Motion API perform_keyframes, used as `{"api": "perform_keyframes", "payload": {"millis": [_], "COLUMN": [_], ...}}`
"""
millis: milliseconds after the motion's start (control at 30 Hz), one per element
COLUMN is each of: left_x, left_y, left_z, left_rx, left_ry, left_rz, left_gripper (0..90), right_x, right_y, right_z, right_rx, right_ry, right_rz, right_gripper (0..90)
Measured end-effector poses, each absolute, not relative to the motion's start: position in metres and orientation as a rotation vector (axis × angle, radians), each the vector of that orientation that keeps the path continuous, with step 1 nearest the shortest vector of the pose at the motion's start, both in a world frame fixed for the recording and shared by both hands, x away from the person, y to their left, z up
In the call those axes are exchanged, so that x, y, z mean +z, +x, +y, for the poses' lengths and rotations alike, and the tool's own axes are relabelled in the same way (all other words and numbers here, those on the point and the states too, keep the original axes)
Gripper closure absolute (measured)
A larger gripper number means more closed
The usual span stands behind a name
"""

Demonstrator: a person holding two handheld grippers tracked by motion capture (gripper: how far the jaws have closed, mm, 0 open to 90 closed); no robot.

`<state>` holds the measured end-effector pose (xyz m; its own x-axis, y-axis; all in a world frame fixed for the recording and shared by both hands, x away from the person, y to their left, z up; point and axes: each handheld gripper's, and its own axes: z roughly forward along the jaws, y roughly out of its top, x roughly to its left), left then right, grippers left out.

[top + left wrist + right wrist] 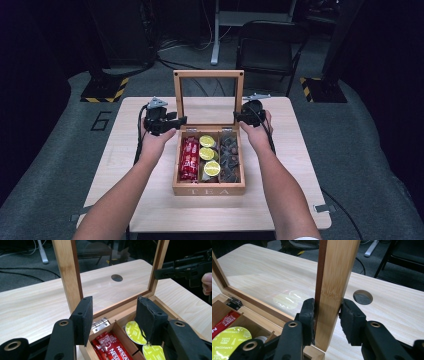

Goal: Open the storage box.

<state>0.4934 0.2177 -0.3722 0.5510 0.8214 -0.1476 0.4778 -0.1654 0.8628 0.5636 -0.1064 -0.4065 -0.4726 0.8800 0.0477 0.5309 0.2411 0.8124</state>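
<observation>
We see a pale wooden tea box (209, 189) with the letters TEA on its front wall, sitting near the middle of a light wood-grain table (150, 200). Its lid, a wooden frame around a clear pane (208, 97), stands upright at the back of the box, swung up on small silver hinges (100, 324). Through the pane we can see the table behind it.

Inside, thin wooden dividers split the box into three compartments running front to back. The left one holds red sachets with white lettering (189, 159), the middle one holds three round capsules with yellow-green foil tops (208, 154), and the right one holds dark, brownish pieces (230, 157) that we cannot make out clearly.

The right gripper (327, 322) is clenched on the right upright of the lid frame, with one black pad pressed to each face of the wood, low down near the hinge end. The left gripper (113, 320) is released: its jaws stand apart with nothing between the pads, and they hover just beside the left upright of the lid, over the back left corner of the box. In the high view we see both hands (155, 142) at the rear corners of the box, one on each side of the lid.
</observation>
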Motion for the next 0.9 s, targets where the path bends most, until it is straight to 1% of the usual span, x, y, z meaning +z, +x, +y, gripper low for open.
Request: {"api": "perform_keyframes", "payload": {"millis": [400, 533, 667, 900], "left_x": [-0.373, -0.373, -0.372, -0.37], "left_y": [0.492, 0.492, 0.489, 0.485], "left_z": [0.216, 0.217, 0.22, 0.227], "left_rx": [0.44, 0.444, 0.451, 0.463], "left_ry": [1.816, 1.815, 1.814, 1.831], "left_rz": [1.057, 1.063, 1.061, 1.052], "left_gripper": [47.9, 47.8, 47.9, 47.9], "right_x": [-0.409, -0.409, -0.411, -0.412], "right_y": [0.566, 0.564, 0.561, 0.541], "right_z": [-0.106, -0.105, -0.107, -0.109], "right_rx": [1.087, 1.095, 1.135, 1.139], "right_ry": [1.308, 1.311, 1.319, 1.237], "right_rz": [2.113, 2.115, 2.134, 2.166], "right_gripper": [62.3, 57.3, 48.4, 40.7]}}
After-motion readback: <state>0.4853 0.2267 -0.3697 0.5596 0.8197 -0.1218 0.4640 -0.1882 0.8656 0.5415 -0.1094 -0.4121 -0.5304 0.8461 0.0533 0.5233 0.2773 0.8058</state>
